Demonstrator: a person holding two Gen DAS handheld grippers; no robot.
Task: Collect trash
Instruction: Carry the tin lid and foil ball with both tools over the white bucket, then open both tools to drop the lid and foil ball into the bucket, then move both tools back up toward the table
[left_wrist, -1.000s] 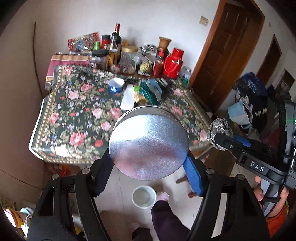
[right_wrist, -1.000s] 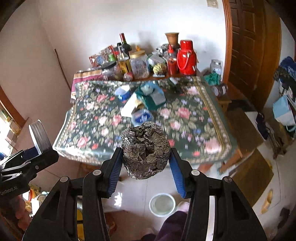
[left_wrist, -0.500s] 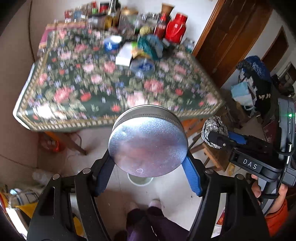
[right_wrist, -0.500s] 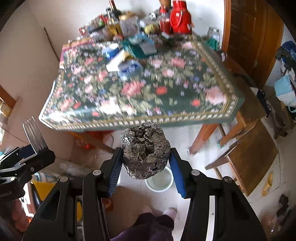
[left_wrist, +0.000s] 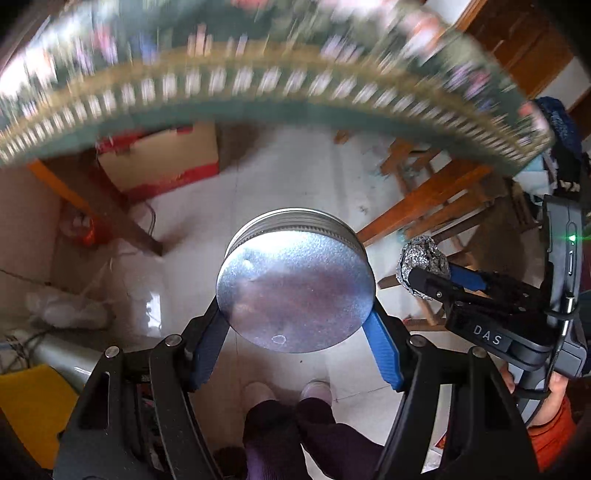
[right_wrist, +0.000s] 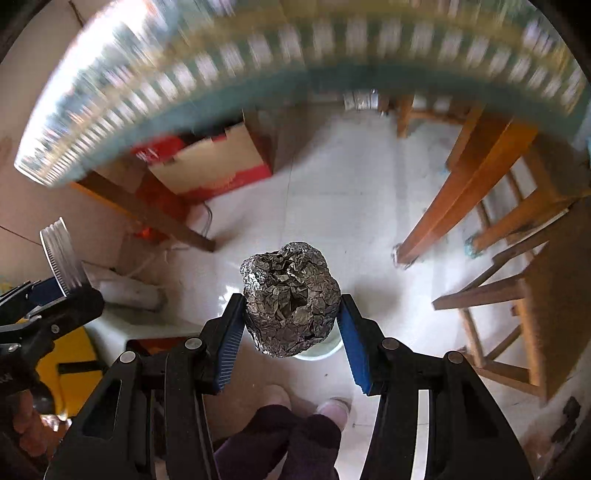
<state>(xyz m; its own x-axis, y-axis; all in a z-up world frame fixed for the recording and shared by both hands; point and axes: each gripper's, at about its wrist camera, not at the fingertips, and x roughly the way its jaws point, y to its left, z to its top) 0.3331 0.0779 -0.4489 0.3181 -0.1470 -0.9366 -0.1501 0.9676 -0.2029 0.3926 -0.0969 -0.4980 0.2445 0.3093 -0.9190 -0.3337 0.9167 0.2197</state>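
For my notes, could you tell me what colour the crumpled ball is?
Shiny silver, like foil; the ball shows best in the right wrist view.

A cardboard box (right_wrist: 207, 162) lies under the table (right_wrist: 258, 51), chairs (right_wrist: 517, 229) to its right.

ahead: table edge (right_wrist: 332, 74) overhung | below: white floor (right_wrist: 351, 206) lay open (bucket (right_wrist: 321, 350) under foil) | right: chair (right_wrist: 517, 280) | left: cardboard box (right_wrist: 210, 162)
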